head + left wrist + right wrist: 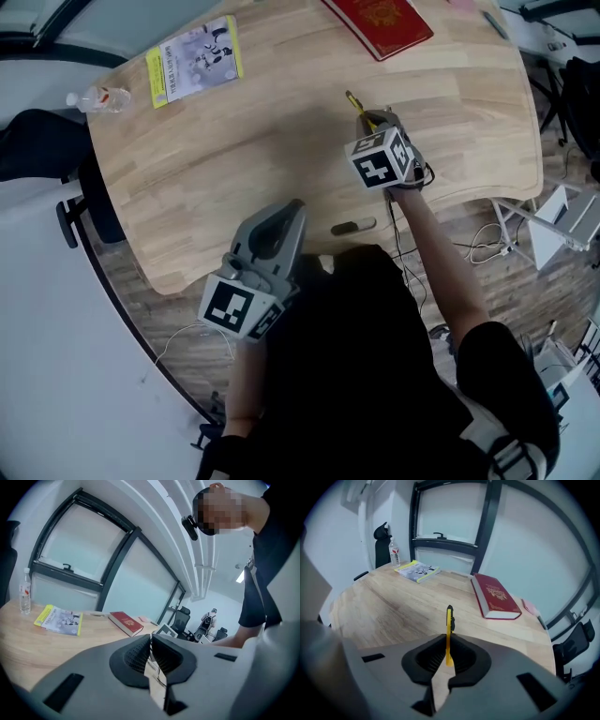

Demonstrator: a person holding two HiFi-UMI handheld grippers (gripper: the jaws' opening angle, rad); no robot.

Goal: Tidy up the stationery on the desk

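Observation:
A yellow utility knife (449,620) with a black tip stands upright between the jaws of my right gripper (448,641), which is shut on it. In the head view that gripper (370,120) hovers over the middle right of the wooden desk (234,169), and the yellow utility knife (355,103) pokes out past its tips. My left gripper (292,208) is over the desk's near edge. Its jaws (151,644) are shut with nothing between them. A small grey oblong item (353,227) lies on the desk between the two grippers.
A red book (380,21) lies at the far right of the desk, a yellow-edged booklet (194,60) at the far left, and a water bottle (98,98) on its side at the left edge. A pink item (529,607) sits beyond the red book (495,596). Office chairs stand around the desk.

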